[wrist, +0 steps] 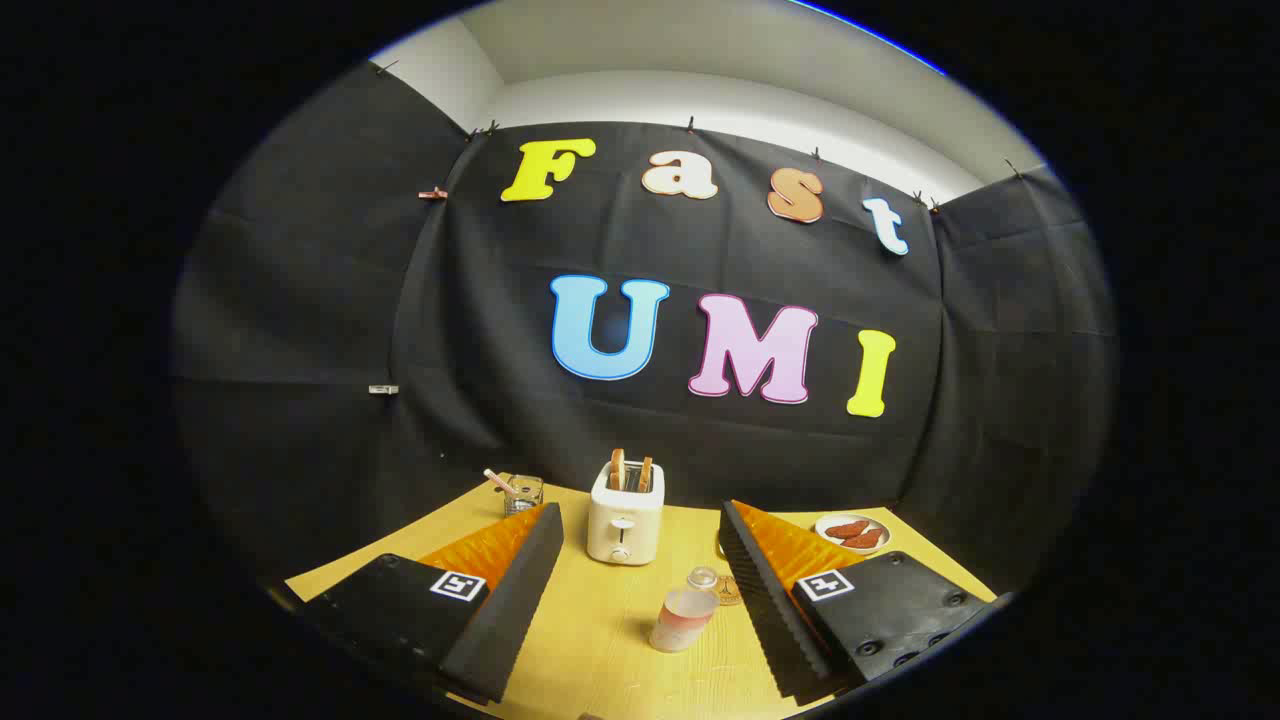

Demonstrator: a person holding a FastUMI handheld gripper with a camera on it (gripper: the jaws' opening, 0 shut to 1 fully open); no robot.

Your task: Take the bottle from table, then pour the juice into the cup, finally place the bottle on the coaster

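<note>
Fingers (640, 600) spread wide, holding nothing, hovering above the yellow wooden surface (590, 640).

Beyond the left finger: a small clear glass cup (523, 493) with a straw leaning in it (the likely target for pouring), partly hidden behind that finger's tip.

Beyond the gap, a little left of centre: a cream toaster (625, 523) with two slices of toast standing up in its slots. Not part of the task; worth keeping clear of.

Between the fingers, nearer the right one: the bottle (685, 610), upright, clear, with pale pinkish juice in its lower part and a rounded cap. Untouched as yet, apart from both fingers.

Just beyond the bottle, close against the right finger's inner face: a brown round coaster (728, 590), half hidden by bottle and finger.

Beyond the right finger: a white plate (852, 533) carrying reddish-brown food pieces.

Step in hand, by the look of things: the approach for the first grasp. Next move calls for shifting slightly right to centre the bottle in the gap, advancing until its body sits between the fingers, then closing evenly (a lopsided squeeze could tip it toward the coaster).
</note>
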